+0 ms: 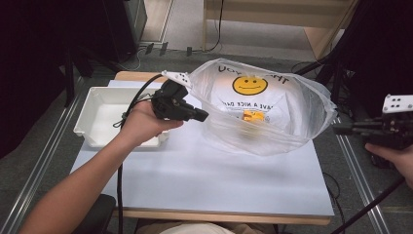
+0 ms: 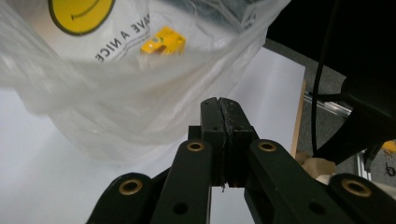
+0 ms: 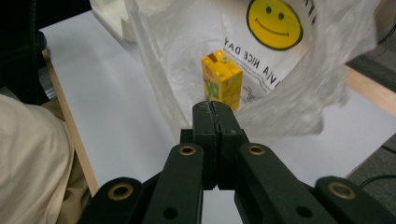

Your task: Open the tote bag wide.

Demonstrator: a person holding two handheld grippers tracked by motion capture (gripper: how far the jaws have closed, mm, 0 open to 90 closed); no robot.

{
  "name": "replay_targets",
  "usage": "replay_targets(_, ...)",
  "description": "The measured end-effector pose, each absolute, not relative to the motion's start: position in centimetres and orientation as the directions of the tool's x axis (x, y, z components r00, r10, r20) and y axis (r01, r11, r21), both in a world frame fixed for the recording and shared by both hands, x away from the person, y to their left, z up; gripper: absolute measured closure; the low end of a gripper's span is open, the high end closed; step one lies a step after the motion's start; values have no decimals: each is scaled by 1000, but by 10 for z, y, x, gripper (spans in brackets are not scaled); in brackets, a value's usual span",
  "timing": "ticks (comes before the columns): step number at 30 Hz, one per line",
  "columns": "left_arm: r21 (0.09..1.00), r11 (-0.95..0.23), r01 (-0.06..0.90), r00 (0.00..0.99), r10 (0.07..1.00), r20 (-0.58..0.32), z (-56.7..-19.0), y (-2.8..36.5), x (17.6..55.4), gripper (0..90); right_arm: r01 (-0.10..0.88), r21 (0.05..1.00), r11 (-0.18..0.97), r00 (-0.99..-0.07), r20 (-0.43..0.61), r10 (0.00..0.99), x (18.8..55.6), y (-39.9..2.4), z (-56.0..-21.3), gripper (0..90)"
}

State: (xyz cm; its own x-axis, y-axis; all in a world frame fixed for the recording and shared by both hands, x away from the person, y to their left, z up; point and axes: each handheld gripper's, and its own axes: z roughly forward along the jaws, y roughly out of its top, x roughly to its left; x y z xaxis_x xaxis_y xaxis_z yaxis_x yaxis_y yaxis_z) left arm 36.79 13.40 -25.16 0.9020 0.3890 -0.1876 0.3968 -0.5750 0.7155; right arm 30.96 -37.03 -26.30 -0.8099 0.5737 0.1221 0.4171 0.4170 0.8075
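A clear plastic bag (image 1: 292, 112) with a yellow smiley face stands open on the white table (image 1: 195, 175). Inside it is a small yellow juice carton (image 1: 253, 116), seen upright in the right gripper view (image 3: 222, 79). My left gripper (image 1: 203, 115) is at the bag's left edge, its jaws pressed together, and the bag's film (image 2: 116, 107) runs down to their tip (image 2: 219, 105). My right gripper (image 1: 336, 128) is off the table's right side at the bag's right edge. Its jaws are also pressed together (image 3: 211, 108), and the bag's rim (image 3: 187, 56) meets them.
A white tray (image 1: 97, 95) sits at the table's left, close behind my left hand. Metal rails run along both sides of the table. Dark stands and cables are at the back and right. The person's lap (image 3: 28, 154) is at the near edge.
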Motion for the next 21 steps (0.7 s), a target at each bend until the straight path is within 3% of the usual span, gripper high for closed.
replay_targets(8,728,-560,396,898,403,-179,-222,125,389,900,408,807,427,-817,113,566,342,-363,-232,900)
replay_targets(21,706,-595,384,898,419,-135,-191,86,428,900,385,772,506,-847,79,525,384,-302,-202,900)
